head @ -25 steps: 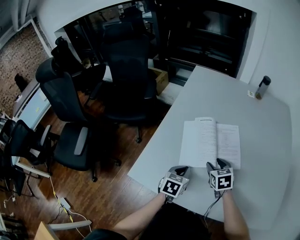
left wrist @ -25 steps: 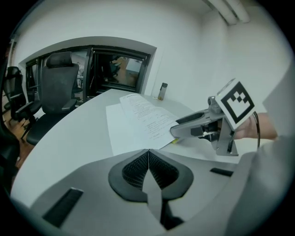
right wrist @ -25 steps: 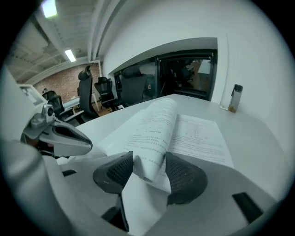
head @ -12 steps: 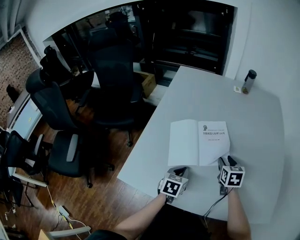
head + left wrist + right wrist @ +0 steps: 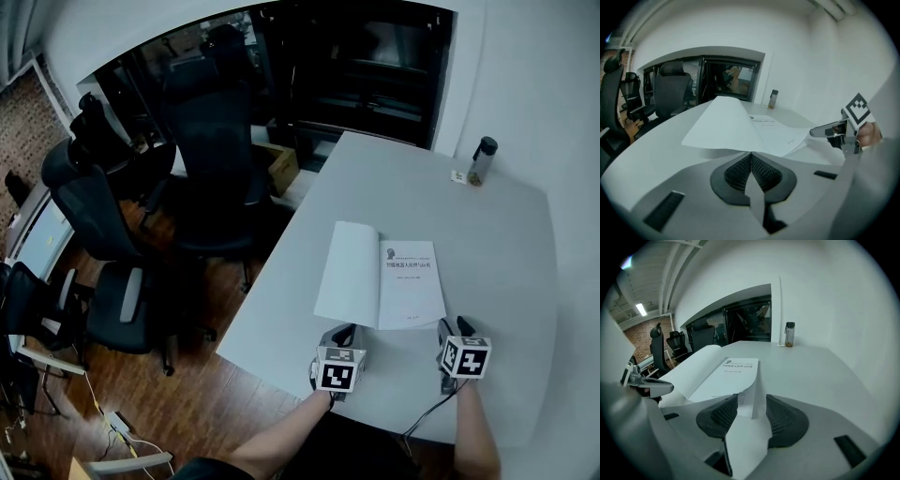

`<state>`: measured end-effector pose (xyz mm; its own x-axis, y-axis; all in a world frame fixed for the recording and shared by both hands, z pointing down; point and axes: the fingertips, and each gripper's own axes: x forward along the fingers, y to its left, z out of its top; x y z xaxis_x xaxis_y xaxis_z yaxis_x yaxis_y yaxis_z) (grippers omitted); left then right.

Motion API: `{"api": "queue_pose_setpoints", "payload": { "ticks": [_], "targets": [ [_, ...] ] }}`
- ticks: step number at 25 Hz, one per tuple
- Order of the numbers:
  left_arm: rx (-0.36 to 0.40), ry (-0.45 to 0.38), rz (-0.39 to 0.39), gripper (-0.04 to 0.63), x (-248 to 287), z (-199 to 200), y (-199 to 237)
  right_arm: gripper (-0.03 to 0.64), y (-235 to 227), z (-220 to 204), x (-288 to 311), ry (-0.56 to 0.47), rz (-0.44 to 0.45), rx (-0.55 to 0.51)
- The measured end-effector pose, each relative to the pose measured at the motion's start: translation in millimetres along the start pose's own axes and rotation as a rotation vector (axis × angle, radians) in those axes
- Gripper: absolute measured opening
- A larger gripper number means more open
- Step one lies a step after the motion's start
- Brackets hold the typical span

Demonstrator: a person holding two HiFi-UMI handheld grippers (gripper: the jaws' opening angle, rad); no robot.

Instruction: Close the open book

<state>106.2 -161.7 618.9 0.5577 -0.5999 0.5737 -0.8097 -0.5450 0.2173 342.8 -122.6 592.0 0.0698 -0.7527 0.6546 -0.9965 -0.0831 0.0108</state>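
left gripper (image 5: 751, 157): over the near part of the table, ribbed dark pads pressed together with nothing between them; the book's near-left corner lies just ahead, apart from it.
right gripper (image 5: 752, 398): jaws apart, having just been closing a little; a thin page corner stands upright between the ribbed pads, close to the left pad, with a gap to the right one (not pinched).
book (image 5: 410, 286): open and lying flat just beyond both grippers; blank white leaf on the left, printed title page on the right; thin paper, straight edges, near-right corner curled up.
table (image 5: 497, 234): pale grey, smooth, matte, with rounded corners; wide bare room to the right of the book and beyond it; its left edge runs slantwise near the book's left leaf.
bottle (image 5: 482, 160): slim, dark-capped, upright near the far edge, well apart from the book; a small card (image 5: 458, 176) sits just beside it.
chairs (image 5: 211, 141): black office chairs on a wooden floor (image 5: 216, 403), left of the table and off its edge.
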Motion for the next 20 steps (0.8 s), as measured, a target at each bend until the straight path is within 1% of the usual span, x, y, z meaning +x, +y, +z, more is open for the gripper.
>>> {"api": "queue_pose_setpoints", "payload": {
  "ticks": [2, 4, 7, 9, 13, 15, 17, 18, 19, 20],
  "targets": [
    [0.043, -0.053, -0.022, 0.005, 0, 12, -13, 0.196, -2, 0, 0, -0.002, 0.007, -0.004],
    [0.094, -0.096, -0.062, 0.005, 2, 24, -29, 0.196, -4, 1, -1, -0.006, 0.012, -0.01],
    [0.128, -0.123, -0.13, 0.005, 15, 34, -55, 0.196, -11, 3, -4, -0.015, 0.009, -0.021],
    [0.136, -0.119, -0.159, 0.005, 22, 37, -69, 0.196, -16, 6, -8, -0.026, 0.007, -0.024],
    [0.135, -0.078, -0.175, 0.005, 25, 31, -80, 0.196, -28, 12, -14, -0.039, 0.008, -0.021],
    [0.137, -0.068, -0.175, 0.005, 21, 28, -79, 0.196, -26, 11, -11, -0.03, 0.036, -0.025],
    [0.131, -0.056, -0.169, 0.005, 18, 23, -74, 0.19, -19, 8, -3, -0.01, 0.062, -0.053],
    [0.126, -0.048, -0.165, 0.005, 16, 20, -71, 0.117, -17, 5, 1, 0.002, 0.064, -0.07],
    [0.121, -0.041, -0.16, 0.005, 14, 18, -69, 0.068, -15, 2, 4, 0.013, 0.061, -0.085],
    [0.117, -0.036, -0.156, 0.005, 11, 17, -66, 0.041, -14, -1, 9, 0.024, 0.058, -0.093]
  ]
}}
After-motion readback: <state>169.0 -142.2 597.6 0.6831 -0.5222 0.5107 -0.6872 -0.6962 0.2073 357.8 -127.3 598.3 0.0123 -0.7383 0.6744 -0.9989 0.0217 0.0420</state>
